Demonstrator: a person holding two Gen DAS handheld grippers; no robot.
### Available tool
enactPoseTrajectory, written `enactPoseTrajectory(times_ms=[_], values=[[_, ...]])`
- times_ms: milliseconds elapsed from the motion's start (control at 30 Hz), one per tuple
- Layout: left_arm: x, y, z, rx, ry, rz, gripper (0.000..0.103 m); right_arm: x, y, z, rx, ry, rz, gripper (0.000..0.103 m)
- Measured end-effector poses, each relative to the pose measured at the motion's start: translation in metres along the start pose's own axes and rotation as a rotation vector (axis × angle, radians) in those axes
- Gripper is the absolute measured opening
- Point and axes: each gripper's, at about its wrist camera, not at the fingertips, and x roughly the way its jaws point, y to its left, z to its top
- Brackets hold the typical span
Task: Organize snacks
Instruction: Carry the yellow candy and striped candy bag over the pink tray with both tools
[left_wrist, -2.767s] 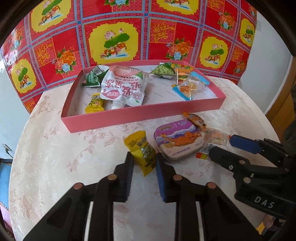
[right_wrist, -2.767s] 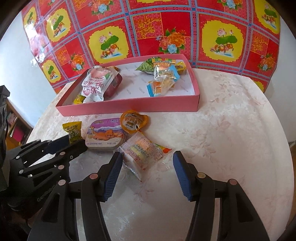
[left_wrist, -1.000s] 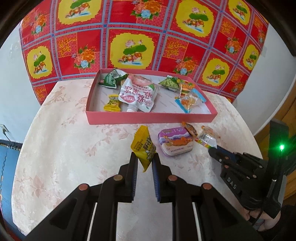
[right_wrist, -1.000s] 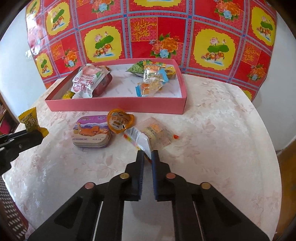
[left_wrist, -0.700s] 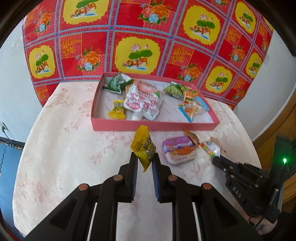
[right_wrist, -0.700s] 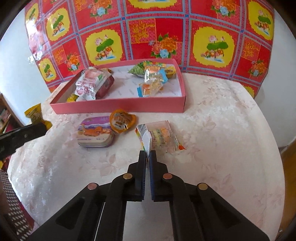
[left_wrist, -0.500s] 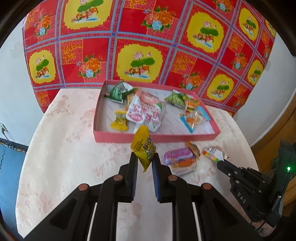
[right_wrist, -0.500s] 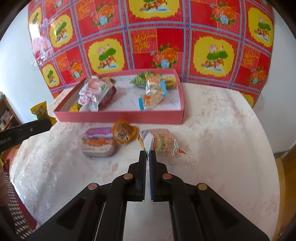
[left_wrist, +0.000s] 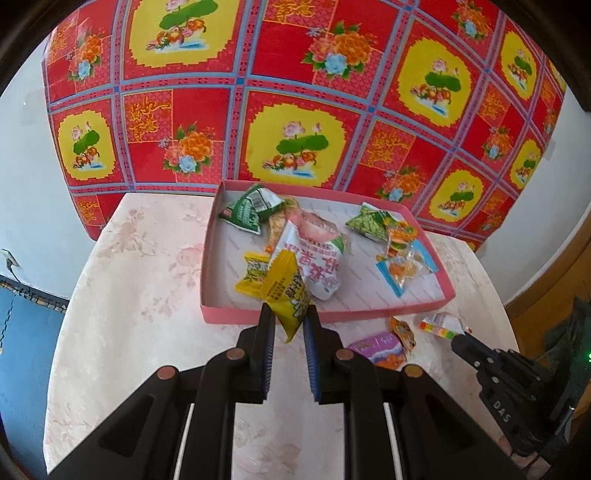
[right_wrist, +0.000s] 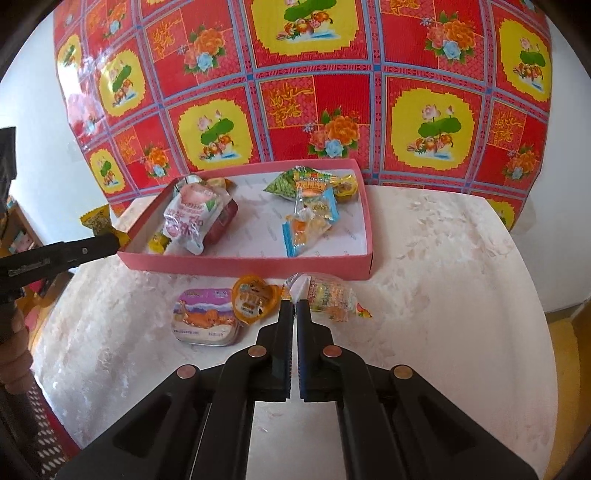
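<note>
The left gripper (left_wrist: 288, 325) is clamped on a yellow snack packet (left_wrist: 286, 291), whose upper part stands up past the jaw tips. A second ago this packet hung over bare table with the pink tray well ahead; now it sits right at the tray's near wall (left_wrist: 236, 315), overlapping the tray floor in the left wrist view. That suggests the carry is nearly done and a release over the tray is the next call.

The right gripper (right_wrist: 294, 306) is pinched fully together on the white corner of a clear candy bag (right_wrist: 328, 295). A second ago the bag lay flat ahead of the jaws; now its corner is raised between them, so the lift has begun, though most of the bag still seems to trail on or near the table.

Just left of the right jaws lie an orange jelly cup (right_wrist: 253, 299) and, beyond it, a flat tin (right_wrist: 205, 319), both close enough that the bag could drag them.

Ahead of both grippers stands the pink tray (right_wrist: 365, 236). Its near wall is low but must be cleared. Straight beyond the left jaws a small yellow packet (left_wrist: 253, 275) and a white pouch (left_wrist: 314, 264) crowd the floor; open floor shows further left. For the right gripper, bare floor lies in the middle, between the pouch and the blue-edged packets (right_wrist: 310, 221).
</note>
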Motion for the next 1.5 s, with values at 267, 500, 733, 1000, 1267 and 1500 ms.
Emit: enactPoseTrajectory(times_ms=[267,500,733,1000,1267,1500], values=[[0.011,0.005,0.013,-0.014,0.009,0.005,0.016,-0.008,-0.002,0.014,0.001,-0.034,0.012,0.003],[0.023,0.005,0.028,-0.004,0.008,0.009,0.016,-0.002,-0.007,0.027,0.014,-0.043,0.009,0.003],[0.042,0.006,0.041,-0.009,0.022,0.023,0.016,0.007,-0.012,0.038,0.018,-0.049,0.002,0.002],[0.057,0.010,0.045,-0.015,0.040,0.034,0.016,0.014,-0.017,0.026,0.053,0.005,0.062,0.002],[0.053,0.011,0.045,-0.028,0.030,0.028,0.016,0.024,-0.010,0.017,0.065,0.037,0.081,0.038],[0.048,0.012,0.040,-0.044,0.029,0.014,0.016,0.045,-0.007,0.010,0.052,0.092,0.040,0.051]])
